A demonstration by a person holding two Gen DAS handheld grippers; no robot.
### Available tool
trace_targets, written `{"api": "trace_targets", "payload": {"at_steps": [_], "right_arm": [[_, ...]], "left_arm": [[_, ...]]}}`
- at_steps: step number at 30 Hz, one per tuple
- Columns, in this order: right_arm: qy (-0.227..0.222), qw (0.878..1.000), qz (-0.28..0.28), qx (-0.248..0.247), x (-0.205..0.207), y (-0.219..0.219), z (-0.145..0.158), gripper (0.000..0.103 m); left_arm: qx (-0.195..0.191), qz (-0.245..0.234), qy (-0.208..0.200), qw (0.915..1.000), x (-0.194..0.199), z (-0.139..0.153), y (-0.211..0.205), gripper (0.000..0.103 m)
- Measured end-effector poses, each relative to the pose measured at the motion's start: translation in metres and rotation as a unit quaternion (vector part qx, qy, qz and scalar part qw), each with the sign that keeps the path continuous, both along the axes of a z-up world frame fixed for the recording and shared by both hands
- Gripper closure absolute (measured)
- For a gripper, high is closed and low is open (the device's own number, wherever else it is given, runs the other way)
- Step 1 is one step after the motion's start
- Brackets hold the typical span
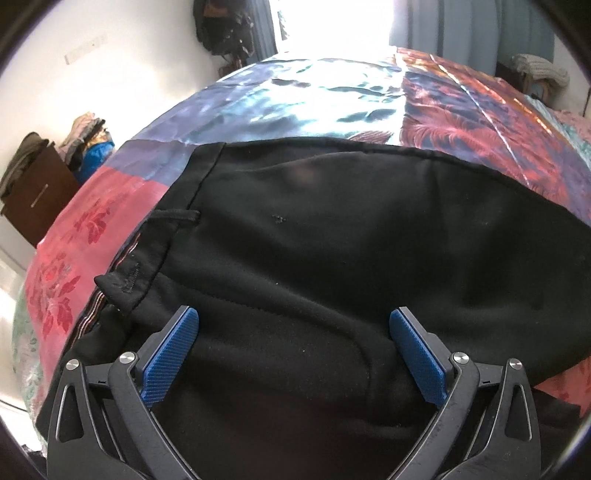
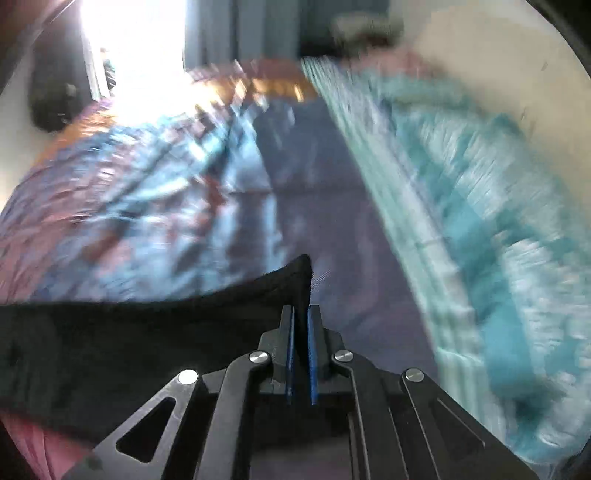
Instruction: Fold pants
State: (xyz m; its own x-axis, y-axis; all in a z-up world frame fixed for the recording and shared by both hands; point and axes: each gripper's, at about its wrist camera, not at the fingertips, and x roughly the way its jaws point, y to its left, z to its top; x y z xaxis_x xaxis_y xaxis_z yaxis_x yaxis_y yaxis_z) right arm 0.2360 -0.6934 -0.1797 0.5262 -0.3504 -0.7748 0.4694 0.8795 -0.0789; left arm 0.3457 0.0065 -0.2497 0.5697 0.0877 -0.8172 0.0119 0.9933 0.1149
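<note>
Black pants (image 1: 332, 229) lie spread across a patchwork bedspread (image 1: 321, 96), waistband and belt loop (image 1: 173, 216) at the left. My left gripper (image 1: 293, 317) hovers low over the near part of the cloth, its blue pads (image 1: 170, 354) wide apart and open, with a ridge of fabric between them but not pinched. In the blurred right wrist view, my right gripper (image 2: 301, 314) is shut on a raised corner of the black pants (image 2: 291, 280), which stretch away to the left over the bedspread (image 2: 155, 206).
A brown cabinet (image 1: 35, 199) with piled clothes stands at the left by the white wall. A bright window (image 1: 332, 26) and curtains are behind the bed. A teal blanket (image 2: 480, 206) runs along the bed's right side.
</note>
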Motion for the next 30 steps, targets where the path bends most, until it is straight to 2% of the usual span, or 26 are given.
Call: {"api": "trace_targets", "payload": {"at_steps": [3,5,7,9,10,11,13,14,15,17,18,19,22,23,25,26,27,28,30], "right_arm": [[-0.053,0.996,0.023,-0.061,-0.073,0.054,0.041,0.097],[-0.098,0.992,0.021,-0.072,-0.133,0.09,0.062,0.097],[-0.127,0.989,0.006,-0.071,-0.197,0.125,0.07,0.097],[-0.129,0.99,-0.027,-0.05,-0.251,0.149,0.059,0.097],[-0.112,0.992,-0.04,-0.042,-0.263,0.154,0.048,0.097],[-0.073,0.995,-0.063,-0.04,-0.276,0.159,0.032,0.097],[-0.006,0.991,-0.131,-0.027,-0.304,0.156,0.004,0.091],[0.006,0.988,-0.157,-0.006,-0.317,0.152,-0.003,0.08],[0.012,0.982,-0.188,0.015,-0.332,0.15,-0.005,0.072],[-0.007,0.975,-0.221,0.018,-0.359,0.159,0.006,0.049],[-0.019,0.974,-0.223,0.018,-0.367,0.167,0.012,0.036],[-0.035,0.974,-0.221,0.026,-0.372,0.176,0.017,0.032],[-0.103,0.974,-0.172,0.109,-0.37,0.212,0.019,0.029],[-0.135,0.966,-0.147,0.164,-0.364,0.221,0.012,0.029],[-0.189,0.932,-0.112,0.288,-0.349,0.239,-0.01,0.029],[-0.209,0.914,-0.103,0.333,-0.34,0.245,-0.021,0.03],[-0.223,0.901,-0.101,0.359,-0.33,0.251,-0.032,0.03],[-0.226,0.898,-0.106,0.362,-0.318,0.254,-0.041,0.03],[-0.224,0.902,-0.122,0.348,-0.3,0.251,-0.056,0.03]], "left_arm": [[0.012,0.008,0.007,0.9999,0.0,0.004,-0.003,0.0],[0.026,0.01,0.017,0.9995,-0.002,0.011,-0.007,0.001],[0.026,0.006,0.026,0.9993,-0.011,0.023,-0.007,0.001],[0.008,0.003,0.025,0.9996,-0.024,0.035,-0.004,0.001],[0.0,0.001,0.025,0.9997,-0.031,0.039,-0.001,0.001],[-0.007,-0.001,0.027,0.9996,-0.037,0.043,0.001,0.001],[-0.018,-0.005,0.036,0.9992,-0.052,0.047,0.009,0.001],[-0.021,-0.007,0.041,0.9989,-0.058,0.047,0.011,0.001],[-0.023,-0.011,0.048,0.9985,-0.066,0.047,0.015,0.001],[-0.024,-0.016,0.055,0.9981,-0.077,0.044,0.022,0.001],[-0.024,-0.017,0.058,0.9979,-0.085,0.04,0.027,0.001],[-0.023,-0.017,0.06,0.9978,-0.091,0.036,0.031,0.001],[-0.02,-0.011,0.071,0.9972,-0.102,0.022,0.039,0.001],[-0.024,-0.007,0.073,0.997,-0.105,0.018,0.043,0.001],[-0.03,-0.004,0.063,0.9976,-0.108,0.017,0.046,0.001],[-0.029,-0.005,0.06,0.9978,-0.108,0.017,0.045,0.0],[-0.027,-0.009,0.057,0.9979,-0.108,0.016,0.045,0.0],[-0.025,-0.017,0.055,0.998,-0.107,0.015,0.043,0.0],[-0.023,-0.029,0.052,0.9979,-0.105,0.011,0.041,0.0]]}}
